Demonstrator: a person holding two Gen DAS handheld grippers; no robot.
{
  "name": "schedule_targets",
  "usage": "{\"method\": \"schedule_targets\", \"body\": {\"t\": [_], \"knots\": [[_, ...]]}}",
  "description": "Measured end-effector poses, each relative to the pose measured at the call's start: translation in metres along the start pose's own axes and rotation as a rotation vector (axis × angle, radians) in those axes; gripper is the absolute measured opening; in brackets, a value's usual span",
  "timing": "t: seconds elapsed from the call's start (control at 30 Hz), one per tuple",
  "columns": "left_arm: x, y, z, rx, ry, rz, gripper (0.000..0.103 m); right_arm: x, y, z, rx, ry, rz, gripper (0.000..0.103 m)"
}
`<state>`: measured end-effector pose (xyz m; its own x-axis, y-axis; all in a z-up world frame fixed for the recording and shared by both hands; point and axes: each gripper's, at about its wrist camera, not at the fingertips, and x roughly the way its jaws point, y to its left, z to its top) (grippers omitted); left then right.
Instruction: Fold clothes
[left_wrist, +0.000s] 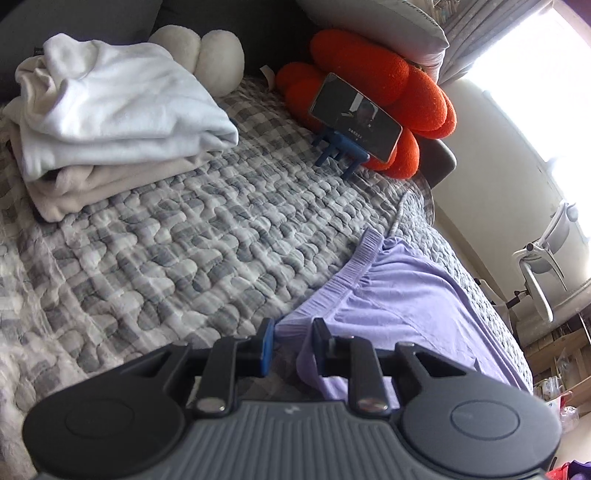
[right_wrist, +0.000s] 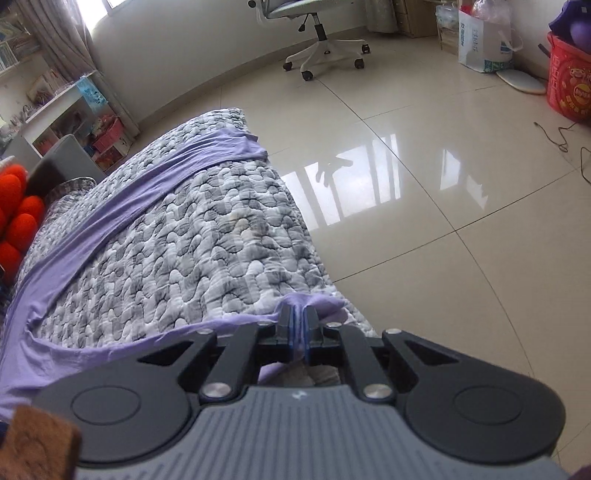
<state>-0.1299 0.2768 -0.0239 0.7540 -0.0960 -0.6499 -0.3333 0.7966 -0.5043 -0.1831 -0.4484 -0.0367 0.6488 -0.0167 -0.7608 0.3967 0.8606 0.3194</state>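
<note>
Your left gripper (left_wrist: 293, 334): jaws apart around the lilac garment (left_wrist: 406, 295).
Your right gripper (right_wrist: 298, 321): clamped on its hem.
Bed (left_wrist: 184, 240): garment spread across it.

Lilac garment (left_wrist: 399, 295) lies spread along the quilted bed's edge.

Two folded garments stacked: white knit top (left_wrist: 110, 99) over beige one (left_wrist: 110, 181). One lilac trousers (left_wrist: 399, 295). One orange plush cushion (left_wrist: 388, 85). One phone (left_wrist: 354, 116). One white swivel chair (right_wrist: 314, 40).
</note>
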Motion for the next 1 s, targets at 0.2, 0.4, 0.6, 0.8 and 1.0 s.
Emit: {"method": "schedule_targets", "body": {"t": [0.2,0.4,0.6,0.8,1.0], "knots": [[0.002,0.001,0.000,0.054,0.000,0.066,0.008,0.000,0.001,0.000,-0.030,-0.011,0.014,0.009],[0.004,0.006,-0.004,0.066,0.003,0.059,0.008,-0.007,0.001,-0.014,-0.125,0.029,-0.008,0.015],[-0.001,0.012,0.001,0.027,-0.002,0.031,0.010,-0.019,0.021,-0.002,-0.265,-0.054,0.004,0.042],[0.003,0.002,-0.001,0.055,0.022,0.032,0.033,-0.016,0.067,0.000,-0.511,-0.114,0.030,0.048],[0.019,-0.003,-0.009,0.038,0.051,0.023,0.051,0.009,0.149,-0.033,-0.860,-0.058,0.252,0.048]]}}
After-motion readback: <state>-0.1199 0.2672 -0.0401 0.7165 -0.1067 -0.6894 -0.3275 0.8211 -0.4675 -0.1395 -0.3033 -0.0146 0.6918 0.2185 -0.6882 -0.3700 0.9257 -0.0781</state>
